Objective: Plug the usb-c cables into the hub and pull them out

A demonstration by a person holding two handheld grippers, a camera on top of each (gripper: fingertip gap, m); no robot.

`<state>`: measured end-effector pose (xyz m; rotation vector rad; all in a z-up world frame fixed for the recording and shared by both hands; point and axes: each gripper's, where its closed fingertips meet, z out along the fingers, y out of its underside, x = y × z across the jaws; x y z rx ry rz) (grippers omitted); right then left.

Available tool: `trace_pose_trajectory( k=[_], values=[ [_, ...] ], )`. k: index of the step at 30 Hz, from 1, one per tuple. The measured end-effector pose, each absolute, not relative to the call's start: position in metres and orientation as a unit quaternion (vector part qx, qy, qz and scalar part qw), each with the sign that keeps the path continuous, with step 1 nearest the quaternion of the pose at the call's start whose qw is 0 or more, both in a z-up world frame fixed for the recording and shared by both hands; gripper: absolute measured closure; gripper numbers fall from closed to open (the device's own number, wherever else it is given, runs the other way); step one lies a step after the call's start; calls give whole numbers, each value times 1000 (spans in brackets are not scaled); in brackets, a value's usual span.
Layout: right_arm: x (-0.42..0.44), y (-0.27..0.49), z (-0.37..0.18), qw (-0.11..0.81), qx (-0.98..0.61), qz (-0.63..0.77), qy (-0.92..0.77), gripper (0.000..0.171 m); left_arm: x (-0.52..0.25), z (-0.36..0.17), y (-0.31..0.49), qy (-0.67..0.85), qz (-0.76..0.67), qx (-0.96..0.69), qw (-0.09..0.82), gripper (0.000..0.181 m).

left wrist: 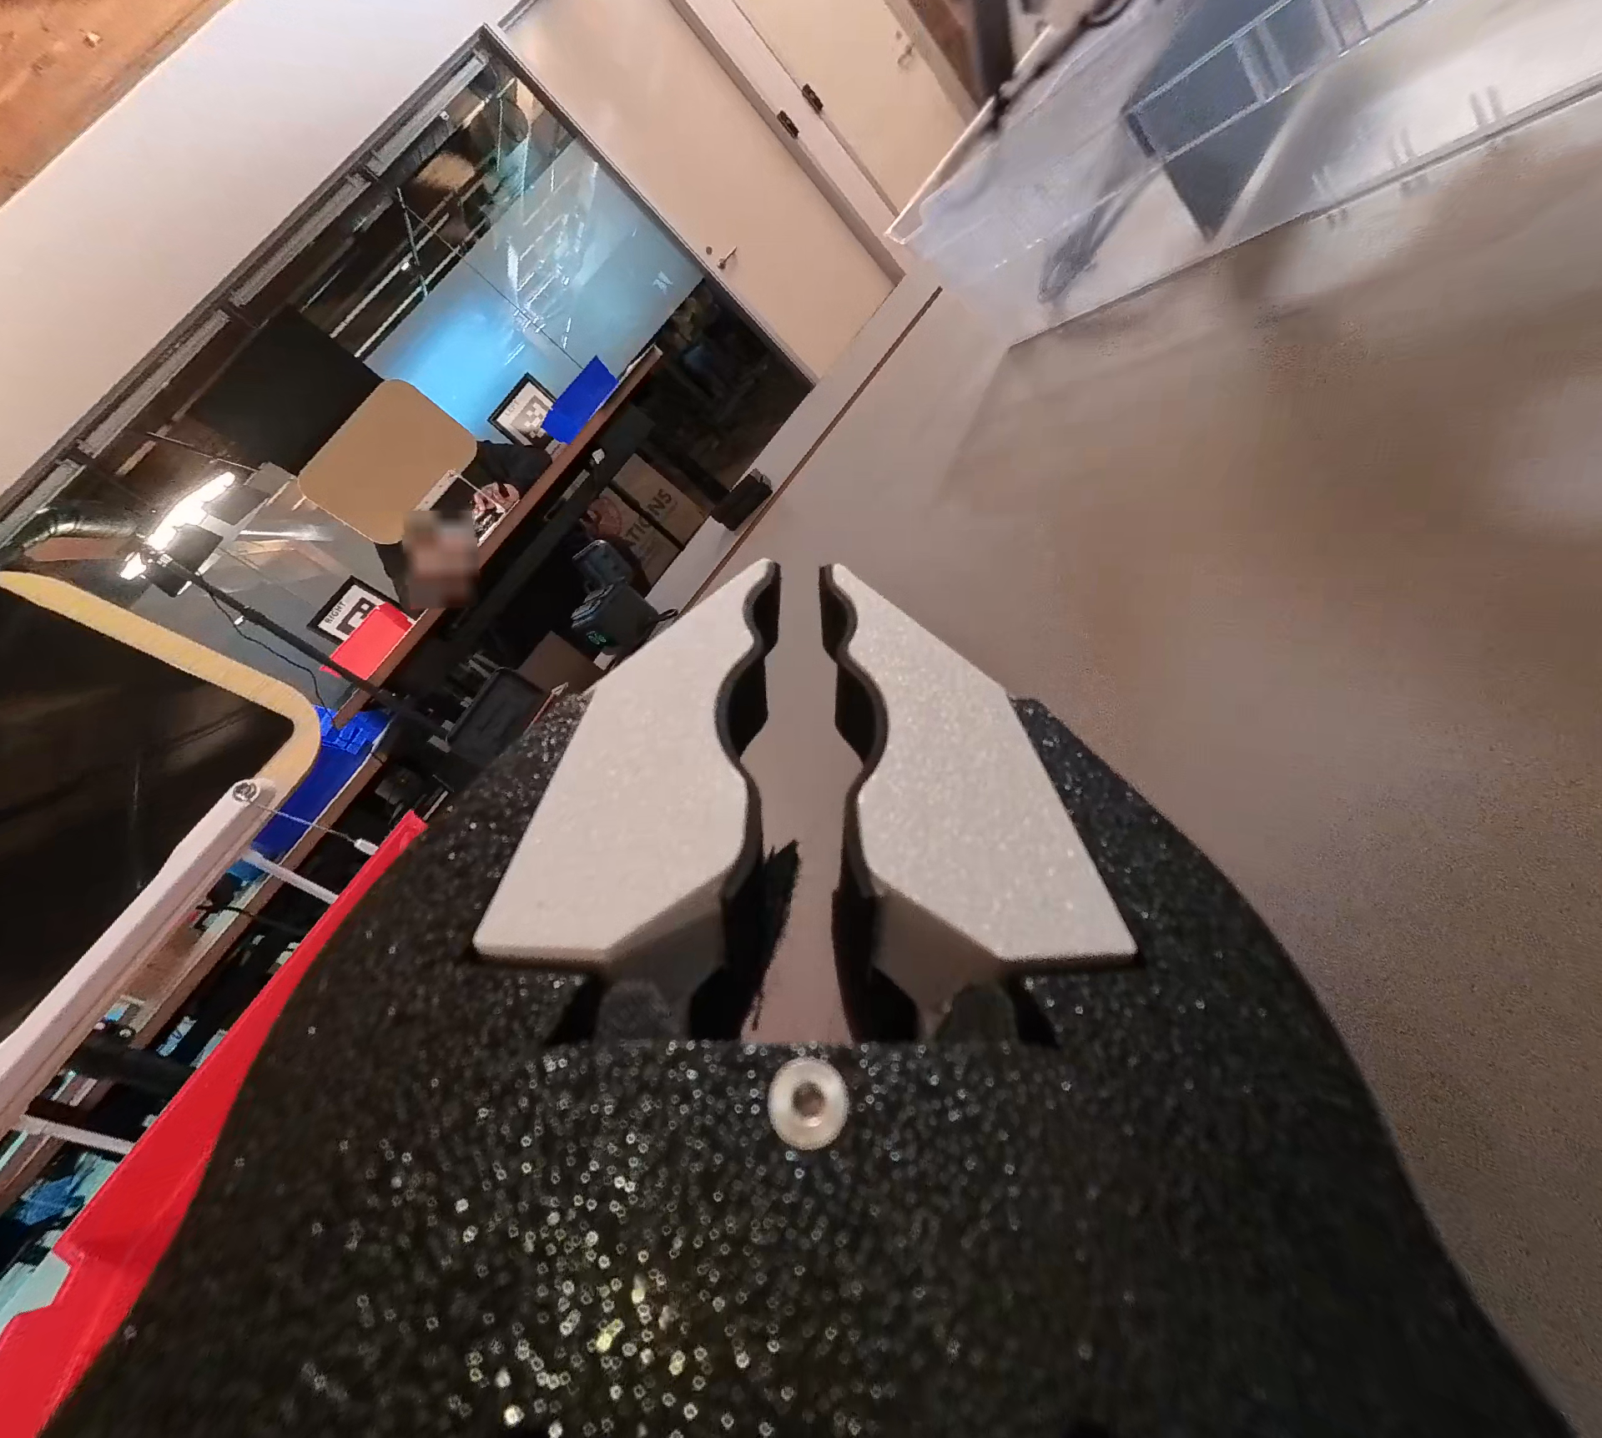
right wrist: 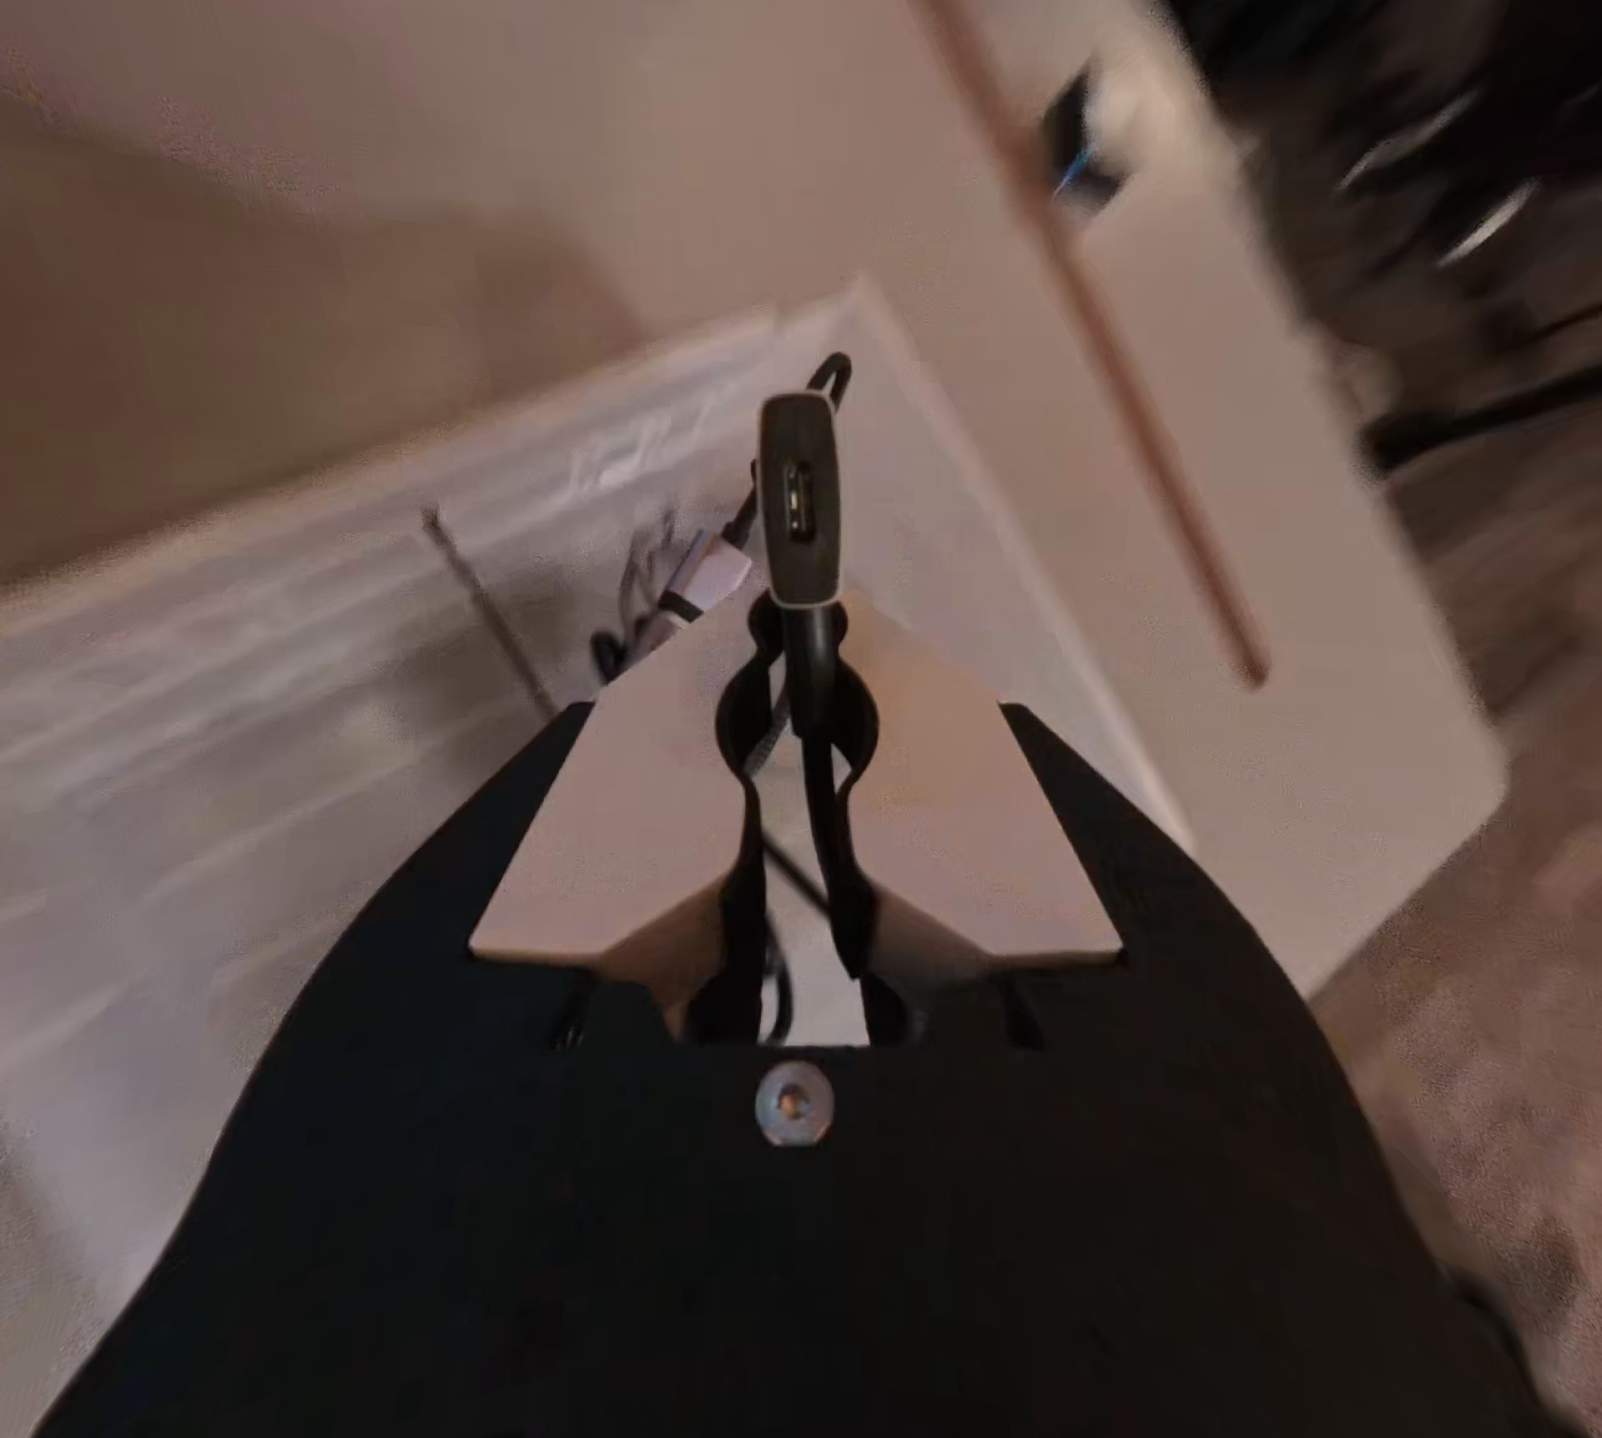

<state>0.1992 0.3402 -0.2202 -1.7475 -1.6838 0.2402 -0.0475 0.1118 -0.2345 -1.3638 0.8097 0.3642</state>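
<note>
Filling the lower frame, right gripper [right wrist: 799, 620] pinching the hub [right wrist: 799, 499] upright at centre, port facing the camera. Left gripper [left wrist: 799, 583] nearly shut, empty. Cables [right wrist: 693, 581] probably lying in the blurred tray [right wrist: 260, 616].

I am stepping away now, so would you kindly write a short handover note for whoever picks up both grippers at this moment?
Left gripper: empty, jaws nearly together with a narrow gap, tilted above the beige tabletop, holding nothing.
Right gripper: shut on the hub, gripped at its lower end, with its USB-C port facing the camera and empty.
Cables: a light connector and dark cable loops lie in the clear plastic tray behind the hub; the picture is blurred, so their type is unclear.
Done: hub picked up.
Left: take a cable with the left gripper, plug it in, pull it out, repeat for the others.
</note>
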Motion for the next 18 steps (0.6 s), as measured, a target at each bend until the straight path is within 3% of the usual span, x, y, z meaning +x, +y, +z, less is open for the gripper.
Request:
trace_pose_trajectory(
  k=[3,8,9,11,15,18],
  values=[
    [242,350,-254,201,-701,-45,-682,168,-45,-232,113,369,163,-608,684,175],
    [221,357,-280,145,-712,-63,-684,167,-43,-237,113,381,180,-607,673,175],
    [219,355,-285,126,-731,-50,-668,163,-43,-238,113,384,183,-607,671,174],
    [221,356,-282,113,-771,-38,-626,125,-43,-241,113,388,186,-608,667,172],
    [236,359,-230,206,-807,-68,-549,93,-42,-244,113,393,180,-611,663,169],
    [225,341,-162,377,-775,-80,-501,90,-41,-243,112,389,163,-613,668,167]
  ],
)
